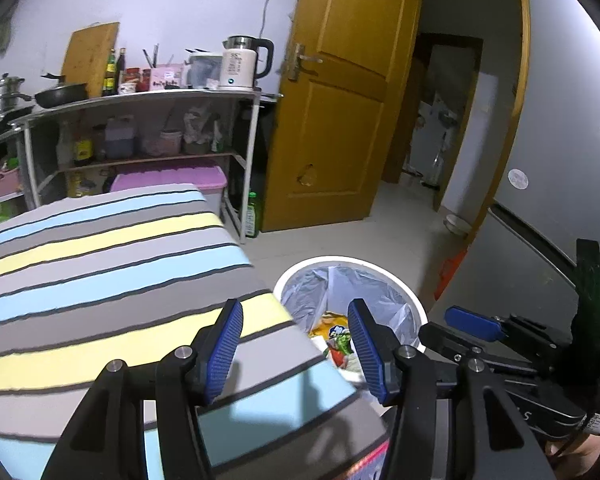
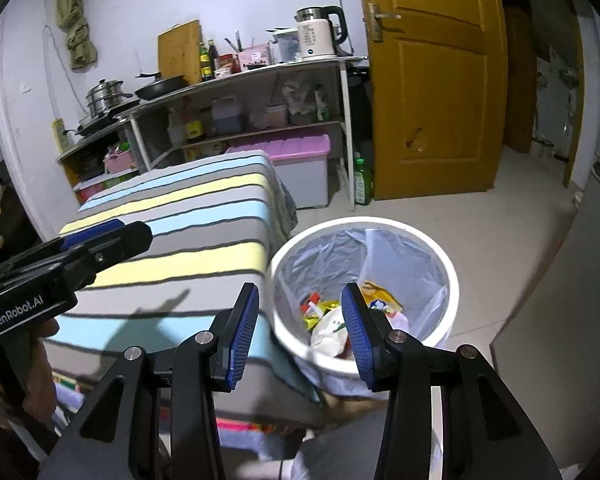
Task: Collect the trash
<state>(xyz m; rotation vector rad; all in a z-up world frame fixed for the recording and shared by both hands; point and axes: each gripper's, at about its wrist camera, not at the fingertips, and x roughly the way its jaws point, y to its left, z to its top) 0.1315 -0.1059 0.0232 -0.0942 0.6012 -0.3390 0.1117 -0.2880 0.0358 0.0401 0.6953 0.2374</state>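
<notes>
A white round trash bin (image 2: 452,280) with a clear liner stands on the floor beside the striped table; it also shows in the left wrist view (image 1: 414,300). Colourful wrappers and crumpled paper (image 2: 332,324) lie inside it, also visible in the left wrist view (image 1: 336,340). My right gripper (image 2: 300,332) is open and empty, above the table edge and the bin's near rim. My left gripper (image 1: 296,348) is open and empty, over the table's corner next to the bin. The left gripper shows at the left of the right wrist view (image 2: 100,240), and the right gripper at the right of the left wrist view (image 1: 472,322).
The table carries a striped blue, yellow and grey cloth (image 1: 100,260). A metal shelf (image 1: 140,128) with a kettle (image 1: 240,64), pans and bottles stands behind it. A yellow door (image 1: 340,100) stands open onto a hallway. A grey fridge (image 2: 560,320) is right of the bin.
</notes>
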